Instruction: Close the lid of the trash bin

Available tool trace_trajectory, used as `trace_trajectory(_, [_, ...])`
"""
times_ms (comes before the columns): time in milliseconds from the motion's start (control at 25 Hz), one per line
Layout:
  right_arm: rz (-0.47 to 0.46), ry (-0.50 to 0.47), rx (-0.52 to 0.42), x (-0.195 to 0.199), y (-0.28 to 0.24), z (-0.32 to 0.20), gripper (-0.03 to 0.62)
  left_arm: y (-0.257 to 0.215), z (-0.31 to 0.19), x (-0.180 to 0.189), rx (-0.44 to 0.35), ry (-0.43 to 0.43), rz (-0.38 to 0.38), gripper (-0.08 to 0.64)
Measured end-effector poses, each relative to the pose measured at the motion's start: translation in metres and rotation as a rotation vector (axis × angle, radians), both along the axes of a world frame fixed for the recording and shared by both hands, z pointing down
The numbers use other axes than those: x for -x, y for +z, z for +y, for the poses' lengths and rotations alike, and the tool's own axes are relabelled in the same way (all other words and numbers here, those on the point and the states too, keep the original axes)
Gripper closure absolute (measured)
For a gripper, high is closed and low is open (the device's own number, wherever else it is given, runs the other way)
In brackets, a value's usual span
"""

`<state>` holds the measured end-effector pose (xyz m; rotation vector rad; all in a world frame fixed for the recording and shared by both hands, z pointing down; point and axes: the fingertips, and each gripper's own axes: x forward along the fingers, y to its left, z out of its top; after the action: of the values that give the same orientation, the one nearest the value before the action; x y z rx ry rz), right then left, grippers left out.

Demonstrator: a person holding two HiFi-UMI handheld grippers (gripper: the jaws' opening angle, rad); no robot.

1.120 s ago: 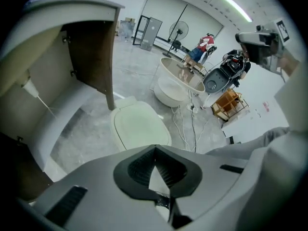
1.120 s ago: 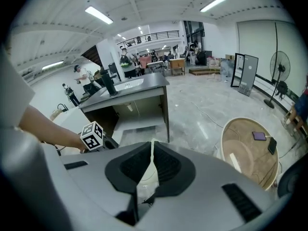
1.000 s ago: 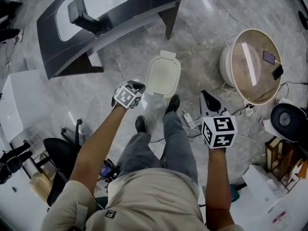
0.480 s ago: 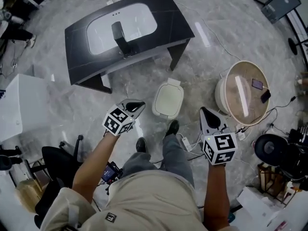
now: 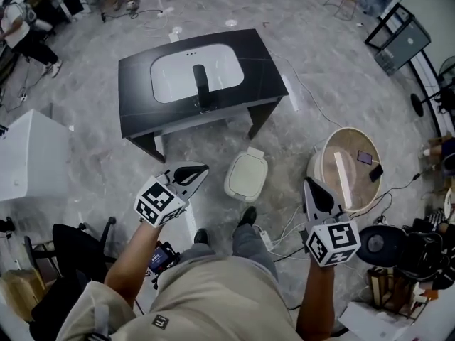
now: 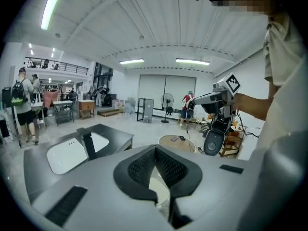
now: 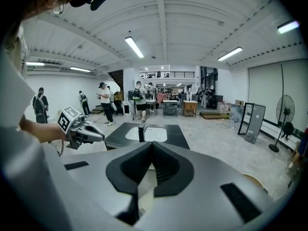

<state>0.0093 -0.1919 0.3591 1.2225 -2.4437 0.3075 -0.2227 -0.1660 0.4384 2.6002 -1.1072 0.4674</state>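
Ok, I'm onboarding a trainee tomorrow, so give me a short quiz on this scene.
1. True or false: the pale cream plastic trash bin is closed.
2. Are the fingers of the left gripper and the right gripper apart or together?
3. Which gripper is nearer the round beige table? A. left B. right
Key: 1 true; 2 together, both empty; 3 B.
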Motion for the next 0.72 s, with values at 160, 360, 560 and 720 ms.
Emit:
trace_trajectory(160, [-0.031, 0.006, -0.077, 0.011, -0.042, 0.02, 0.569, -0.051, 0.02, 0.016, -0.107, 0.003, -0.003, 0.546])
trace_trajectory(360, [-0.037, 0.006, -0.155, 0.022, -0.078, 0.043, 0.571, -0.106, 0.045, 0.03, -0.2, -0.023, 0.045, 0.546])
trace_trajectory(560, [-0.039, 0.026, -0.195, 0.023, -0.098, 0.062, 0.571, -0.145, 0.067, 0.033, -0.258, -0.021, 0.08, 0.545])
trace_trajectory(720, [-0.036, 0.042, -0.209, 0.021, -0.106, 0.074, 0.571, -0.164, 0.078, 0.033, -0.3, -0.014, 0.088, 0.545])
